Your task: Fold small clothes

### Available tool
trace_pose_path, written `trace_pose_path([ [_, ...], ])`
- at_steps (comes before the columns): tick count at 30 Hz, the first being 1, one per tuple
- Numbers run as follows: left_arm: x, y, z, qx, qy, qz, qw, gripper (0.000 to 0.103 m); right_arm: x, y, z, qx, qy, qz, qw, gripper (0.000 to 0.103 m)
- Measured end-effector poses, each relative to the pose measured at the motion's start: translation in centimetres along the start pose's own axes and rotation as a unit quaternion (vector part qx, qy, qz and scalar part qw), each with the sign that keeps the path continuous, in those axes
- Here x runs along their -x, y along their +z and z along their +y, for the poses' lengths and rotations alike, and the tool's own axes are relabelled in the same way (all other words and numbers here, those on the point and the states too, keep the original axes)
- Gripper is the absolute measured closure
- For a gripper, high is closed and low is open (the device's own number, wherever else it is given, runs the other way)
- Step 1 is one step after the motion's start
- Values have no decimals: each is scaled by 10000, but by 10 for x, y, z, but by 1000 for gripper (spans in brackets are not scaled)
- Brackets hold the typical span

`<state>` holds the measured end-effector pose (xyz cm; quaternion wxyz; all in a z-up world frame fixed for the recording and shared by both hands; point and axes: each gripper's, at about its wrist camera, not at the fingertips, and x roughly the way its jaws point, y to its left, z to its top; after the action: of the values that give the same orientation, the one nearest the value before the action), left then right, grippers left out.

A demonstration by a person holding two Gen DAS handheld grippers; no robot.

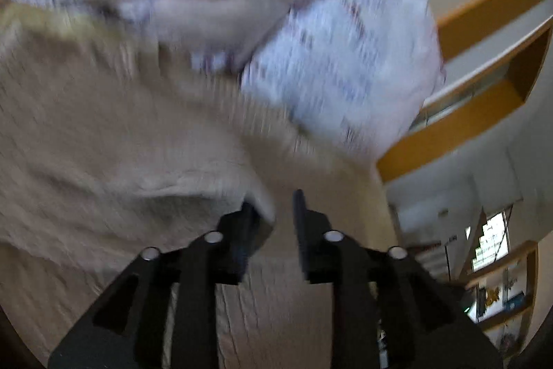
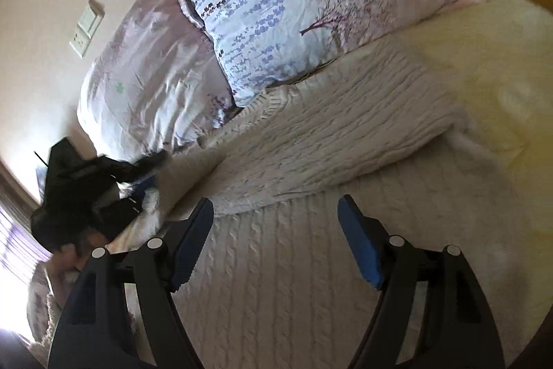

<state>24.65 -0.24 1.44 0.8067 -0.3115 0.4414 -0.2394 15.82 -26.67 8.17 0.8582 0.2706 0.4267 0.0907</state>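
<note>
Folding a cream cable-knit sweater (image 2: 311, 140) that lies spread on the bed, one sleeve or panel laid diagonally across its body, collar end up by the lavender-print white pillow (image 2: 276, 12)

Left gripper (image 1: 274, 213): fingers at a narrow gap. A fold of the knit sits against the left finger (image 1: 247, 220), but the frame is motion-blurred, so cannot tell if it's truly pinched or just brushing. In the right wrist view this gripper (image 2: 152, 161) shows at the sweater's far-left edge, next to the pale pink patterned duvet (image 2: 145, 68)

Right gripper (image 2: 276, 230): blue-padded fingers (image 2: 359, 241) spread wide, holding nothing, hovering over the lower body of the sweater

Judgement on doing this step well:
- confirm the left grip has the whole edge layer, not just a few loops. Knit stretches and slips
- bring the right gripper down onto the body near the intended crease to pin it, otherwise the whole garment drags with the pull
- carry the held edge low and flat across, then release only once it's lying on the body
- keep clear of the fluffy off-white plush throw (image 2: 501, 75) touching the sweater's right side, easy to snag
- slow the left hand, the blur suggests it's moving fast
</note>
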Motion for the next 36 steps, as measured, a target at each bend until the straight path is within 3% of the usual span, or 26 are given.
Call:
trace_pose_path([
  [2, 9, -8, 9, 60, -110, 59, 9999, 60, 7, 11, 8, 251, -60, 54, 9997, 27],
  [5, 49, -8, 30, 79, -63, -352, 9993, 55, 8, 23, 34, 944, -38, 69, 9955, 27],
  [7, 78, -9, 47, 124, 232, -686, 9973, 55, 1, 27, 60, 1546, -18, 100, 9879, 29],
  [11, 111, -8, 80, 274, 883, -993, 9908, 55, -36, 21, 123, 2698, 297, 347, 9618, 43],
  [14, 115, -8, 95, 214, 1276, -965, 9869, 55, -72, 5, 166, 3432, 419, 529, 9368, 53],
  [18, 114, -13, 110, 122, 1454, -862, 9855, 55, -121, -21, 208, 4089, 320, 819, 9083, 60],
  [23, 110, -14, 115, 51, 1411, -877, 9861, 53, -162, -41, 223, 4370, 82, 1132, 8923, 63],
  [26, 113, -15, 115, 37, 1336, -895, 9870, 52, -177, -47, 219, 4321, -51, 1261, 8930, 63],
  [28, 114, -15, 114, 39, 1301, -903, 9874, 51, -179, -47, 215, 4233, -15, 1236, 8975, 73],
  [29, 114, -15, 114, 37, 1292, -903, 9875, 50, -180, -45, 215, 4189, 20, 1234, 8996, 89],
  [31, 114, -15, 113, 15, 1284, -904, 9876, 49, -176, -41, 213, 4036, 112, 1198, 9070, 97],
  [33, 114, -15, 111, -13, 1293, -903, 9875, 47, -165, -32, 207, 3781, 60, 966, 9207, 99],
  [36, 113, -15, 110, -39, 1302, -904, 9873, 44, -135, -6, 183, 3053, 128, 409, 9513, 99],
])
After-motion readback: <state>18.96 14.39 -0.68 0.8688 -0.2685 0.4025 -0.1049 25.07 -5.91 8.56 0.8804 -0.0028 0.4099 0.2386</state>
